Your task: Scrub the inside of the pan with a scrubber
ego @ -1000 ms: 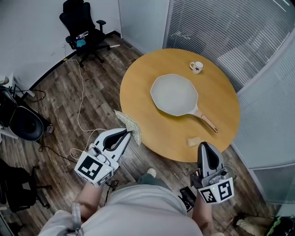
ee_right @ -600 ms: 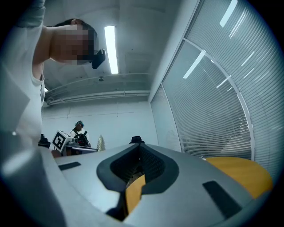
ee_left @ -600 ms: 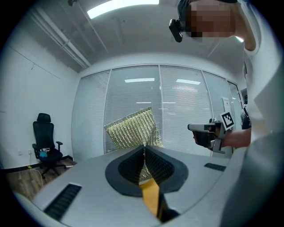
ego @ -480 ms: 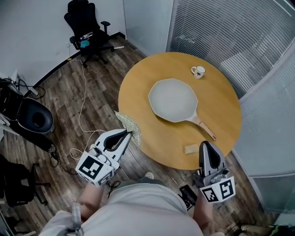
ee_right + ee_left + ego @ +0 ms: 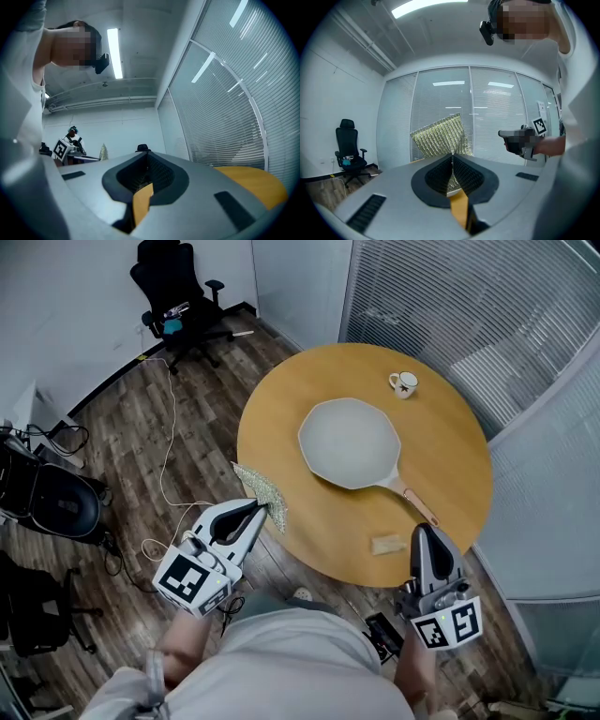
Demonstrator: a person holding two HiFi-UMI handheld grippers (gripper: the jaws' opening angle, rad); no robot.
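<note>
Risk: left gripper (image 5: 268,508) fingers (image 5: 436,176) pinch only a corner of the limp scrubber (image 5: 260,486) off the table (image 5: 450,474) near-left edge, right gripper (image 5: 422,532) closed and empty, so the unheld pan (image 5: 350,442) mid-table may skate, or the scrubber slip out, under scrubbing.

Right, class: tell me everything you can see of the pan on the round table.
The pan is pale grey and shallow, with a many-sided rim, and looks empty. Its slim handle ends in a pinkish-brown grip pointing toward the near right edge. It sits flat near the middle of the wooden table, and nothing else touches it.
</note>
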